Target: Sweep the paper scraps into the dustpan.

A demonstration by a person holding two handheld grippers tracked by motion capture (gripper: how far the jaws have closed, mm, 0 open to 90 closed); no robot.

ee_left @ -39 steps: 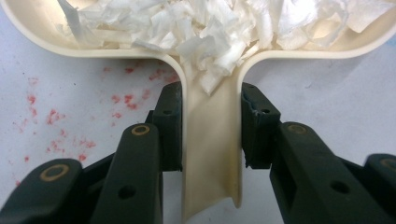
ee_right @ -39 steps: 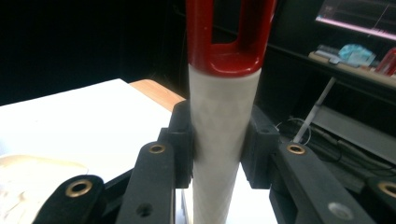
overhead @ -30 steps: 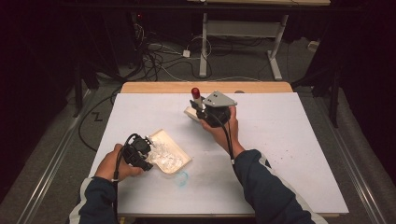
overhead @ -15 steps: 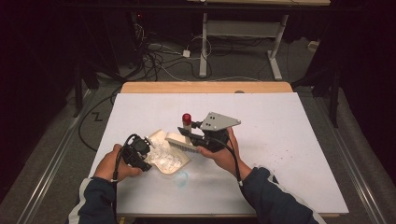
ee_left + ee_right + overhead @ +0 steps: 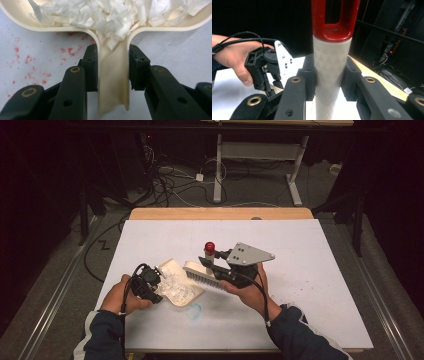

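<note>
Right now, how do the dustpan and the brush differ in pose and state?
The dustpan lies flat on the table, full of white paper shreds; the brush is lifted, bristles down, over its rim. The dustpan is all cream; the brush handle has a red end. Each is clamped by its handle.

The cream handle of a dustpan (image 5: 112, 75) is clamped between the black jaws of the left gripper (image 5: 113, 67), one pad pressed to each side. Farther off, the pan is heaped with shredded white paper (image 5: 112, 17). Red specks (image 5: 30, 60) are scattered on the white worktop (image 5: 175, 47) at left.
</note>
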